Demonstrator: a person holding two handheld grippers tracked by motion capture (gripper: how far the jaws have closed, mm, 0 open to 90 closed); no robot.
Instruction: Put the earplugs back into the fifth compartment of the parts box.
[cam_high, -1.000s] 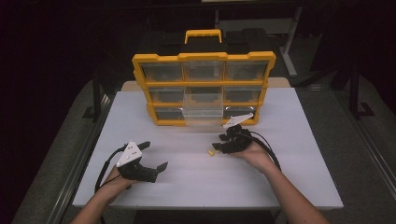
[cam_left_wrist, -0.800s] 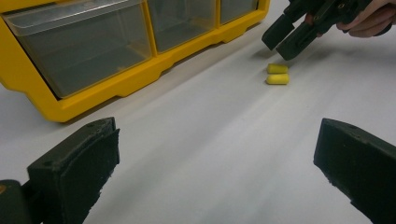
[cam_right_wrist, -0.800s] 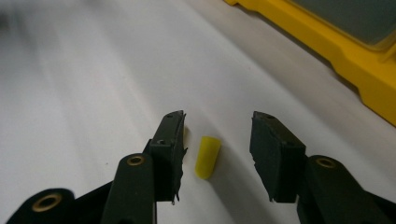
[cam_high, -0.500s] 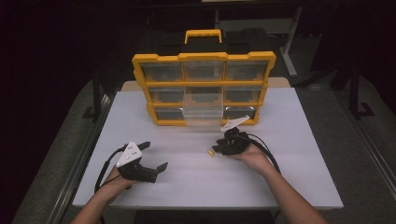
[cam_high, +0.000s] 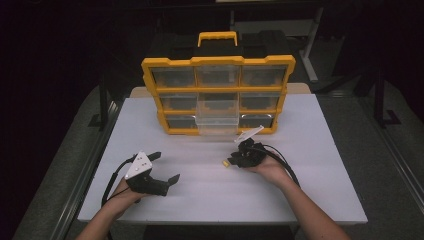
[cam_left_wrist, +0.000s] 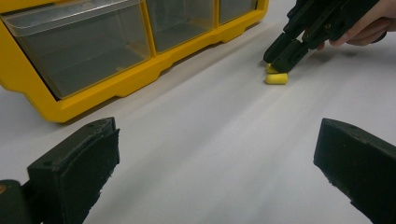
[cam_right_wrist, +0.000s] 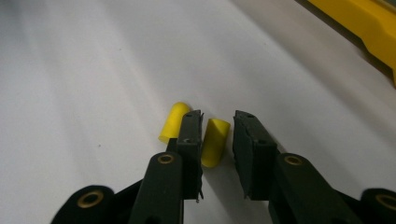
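Observation:
Two small yellow foam plugs lie side by side on the white table (cam_high: 210, 195). My right gripper (cam_right_wrist: 218, 116) points down at them and its jaws have just been closing: one plug (cam_right_wrist: 214, 142) stands between them, against the left pad with a slim gap to the right pad. The second plug (cam_right_wrist: 173, 120) lies just outside the left jaw. In the left gripper view the right gripper (cam_left_wrist: 282, 53) stands over both plugs (cam_left_wrist: 276, 78). My left gripper (cam_high: 165, 167) rests open at the table's front left, nothing between its jaws.
A yellow drawer organiser (cam_high: 218, 62) with clear drawers stands upright at the back of the table, its handle on top. Two clear middle drawers (cam_high: 217, 107) are pulled out towards me. The table ends close behind my hands.
The right gripper has shifted slightly left and down over the plugs, and its jaws have narrowed around one of them. The left gripper has stayed still.

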